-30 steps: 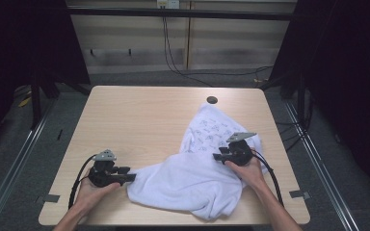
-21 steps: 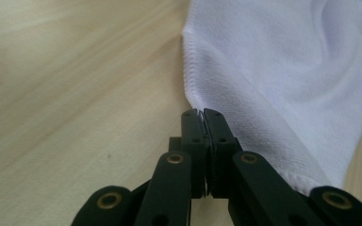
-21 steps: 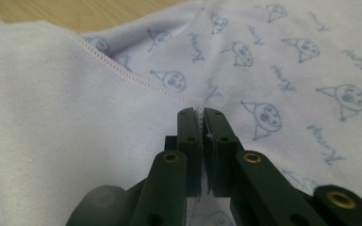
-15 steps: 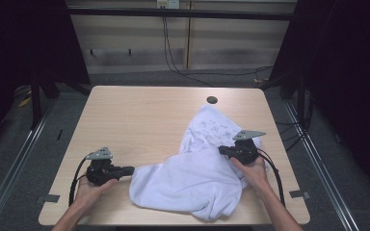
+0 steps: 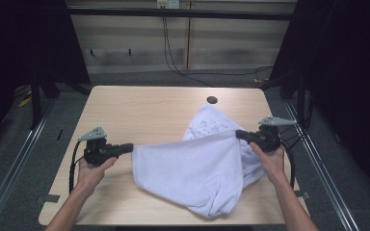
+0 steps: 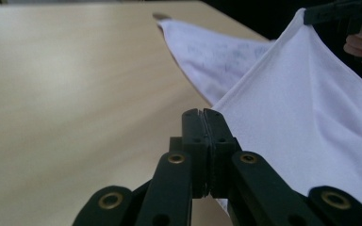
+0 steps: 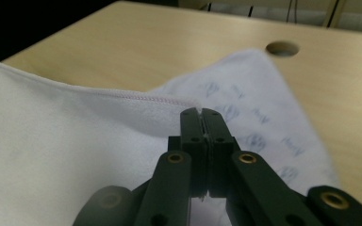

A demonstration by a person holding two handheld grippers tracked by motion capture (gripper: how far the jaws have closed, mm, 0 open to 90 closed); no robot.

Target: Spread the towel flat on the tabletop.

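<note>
The white cloth [image 5: 197,168] is hanging stretched between the two grippers over the near right part of the wooden table [image 5: 139,110]. Its taut top hem is running across the table from left to right, rising slightly toward the right. The left gripper [image 5: 129,147] is clamping one corner, the right gripper [image 5: 240,134] the other, both jaws pressed tight on fabric. The material is looking soft, matte, stitched along the edge, with faint bluish print on its far, pointed fold lying on the table.
</note>
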